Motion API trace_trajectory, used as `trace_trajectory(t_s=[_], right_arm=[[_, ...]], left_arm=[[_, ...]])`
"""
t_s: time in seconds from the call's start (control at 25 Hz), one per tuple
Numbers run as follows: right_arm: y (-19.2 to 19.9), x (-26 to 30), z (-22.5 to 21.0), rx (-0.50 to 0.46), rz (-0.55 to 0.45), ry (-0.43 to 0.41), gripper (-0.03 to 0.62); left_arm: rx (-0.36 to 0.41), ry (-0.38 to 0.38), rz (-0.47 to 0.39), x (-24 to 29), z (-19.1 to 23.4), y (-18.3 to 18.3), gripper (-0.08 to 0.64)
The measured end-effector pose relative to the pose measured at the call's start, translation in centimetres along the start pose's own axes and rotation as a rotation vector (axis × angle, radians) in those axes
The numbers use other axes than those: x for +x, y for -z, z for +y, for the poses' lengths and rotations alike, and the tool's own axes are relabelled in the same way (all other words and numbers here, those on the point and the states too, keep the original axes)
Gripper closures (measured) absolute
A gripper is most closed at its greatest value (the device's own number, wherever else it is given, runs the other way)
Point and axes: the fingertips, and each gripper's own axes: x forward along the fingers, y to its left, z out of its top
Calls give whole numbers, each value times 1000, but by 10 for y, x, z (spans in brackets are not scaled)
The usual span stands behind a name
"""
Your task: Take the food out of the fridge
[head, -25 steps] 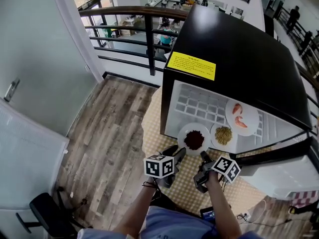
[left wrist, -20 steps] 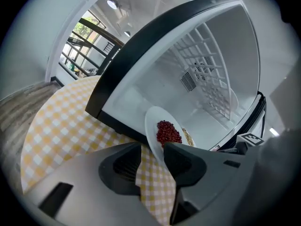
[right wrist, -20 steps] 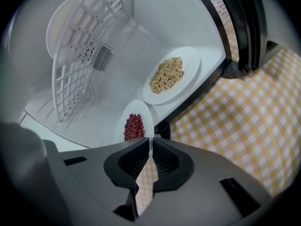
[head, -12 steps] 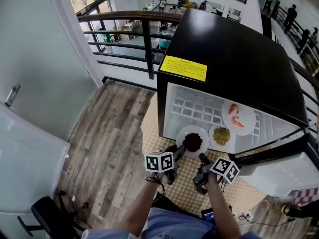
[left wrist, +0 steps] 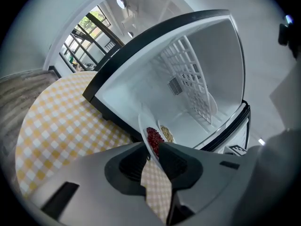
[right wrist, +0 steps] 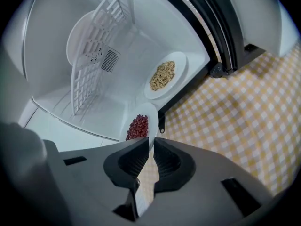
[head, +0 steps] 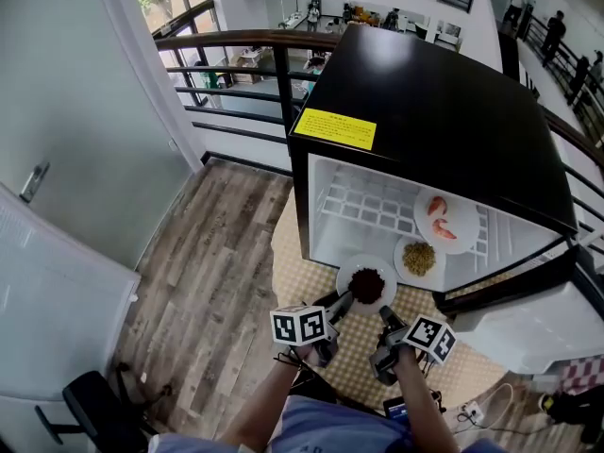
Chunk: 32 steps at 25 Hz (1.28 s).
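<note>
A white plate of red beans (head: 366,284) hangs at the mouth of the open black fridge (head: 444,102), partly over the checked cloth. My left gripper (head: 342,302) has the plate's near-left rim between its jaws, which are closing, and both pads touch it. In the left gripper view the beans (left wrist: 153,138) sit just beyond the left gripper (left wrist: 151,154). My right gripper (head: 385,314) is shut on the near-right rim; the right gripper (right wrist: 151,147) pinches the plate (right wrist: 138,126). A plate of yellow grain (head: 420,259) lies on the fridge floor. A plate of shrimp (head: 444,220) sits on the wire shelf.
The fridge door (head: 528,319) stands open at the right, close to my right gripper. A yellow-and-white checked cloth (head: 311,272) covers the floor under the fridge, with wood planks (head: 208,253) to the left. A dark railing (head: 245,41) runs behind the fridge.
The left jaws have narrowed onto the bean plate's rim. The plate has come a little way out of the fridge toward me, with both grippers moving with it.
</note>
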Motion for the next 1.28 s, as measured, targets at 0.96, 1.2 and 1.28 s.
trace_trajectory(t_s=[0.96,1.2,1.28], right_arm=[[45,-138,37,-270,70,-224,554],[53,-166,32,-281,68,-256,554],[54,-176,29,-290,66,-266,554]], left_arm=[[-81,13,-226,-107,-113,54,492],[-63,4,-253,-120,-135,71,493],[-59,1,-260,-123,-144,78,494]])
